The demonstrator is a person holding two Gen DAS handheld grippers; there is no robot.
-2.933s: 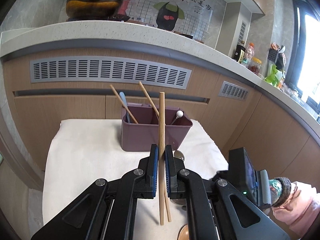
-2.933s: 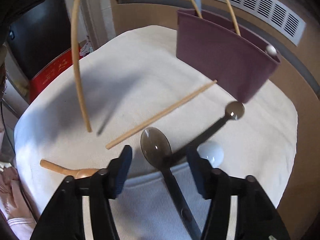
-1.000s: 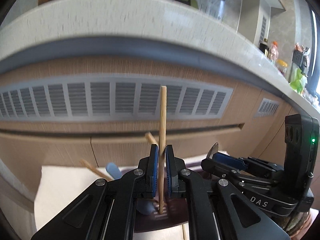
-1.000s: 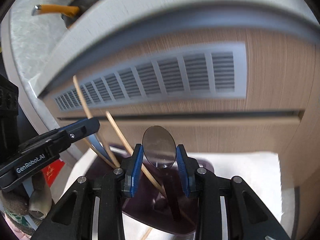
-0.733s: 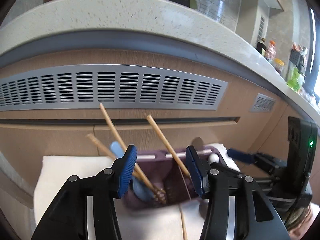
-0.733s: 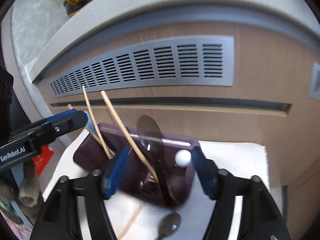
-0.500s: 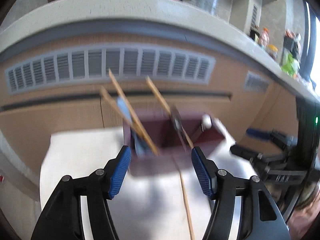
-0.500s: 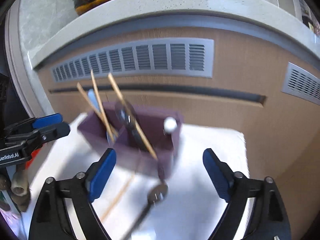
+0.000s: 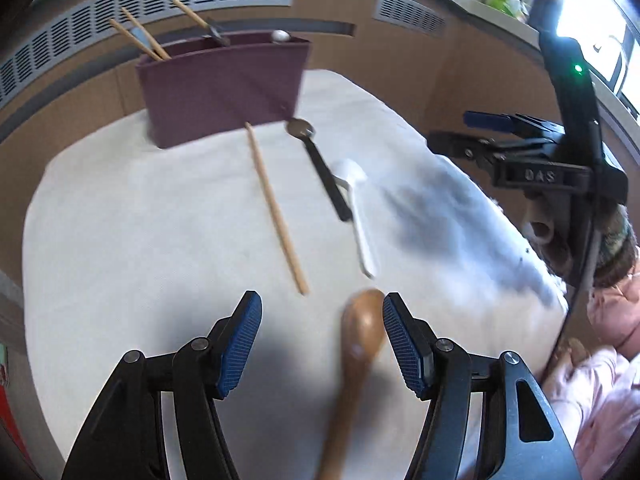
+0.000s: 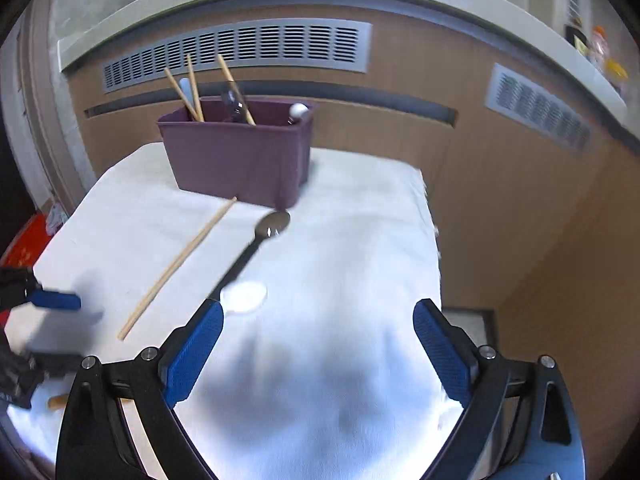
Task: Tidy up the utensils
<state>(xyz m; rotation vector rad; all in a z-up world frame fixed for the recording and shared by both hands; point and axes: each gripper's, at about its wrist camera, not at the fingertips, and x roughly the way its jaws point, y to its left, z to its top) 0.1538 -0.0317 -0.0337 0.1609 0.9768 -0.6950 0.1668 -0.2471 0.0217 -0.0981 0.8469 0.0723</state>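
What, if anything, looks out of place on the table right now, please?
Nothing is spilled or broken, but four utensils lie loose on the white cloth instead of standing in the purple holder: a chopstick, a black spoon crossing a white spoon, and a wooden spoon near the front edge.

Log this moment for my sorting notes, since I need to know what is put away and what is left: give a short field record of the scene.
holder: maroon plastic utensil box at the far end of the white cloth
in holder: wooden chopsticks, a dark spoon, a white-tipped utensil
loose on cloth: one wooden chopstick, black-handled spoon, white plastic spoon, brown wooden spoon
left gripper: open, brown spoon's bowl between its fingers, not gripped
right gripper: jaws opening, nothing between them
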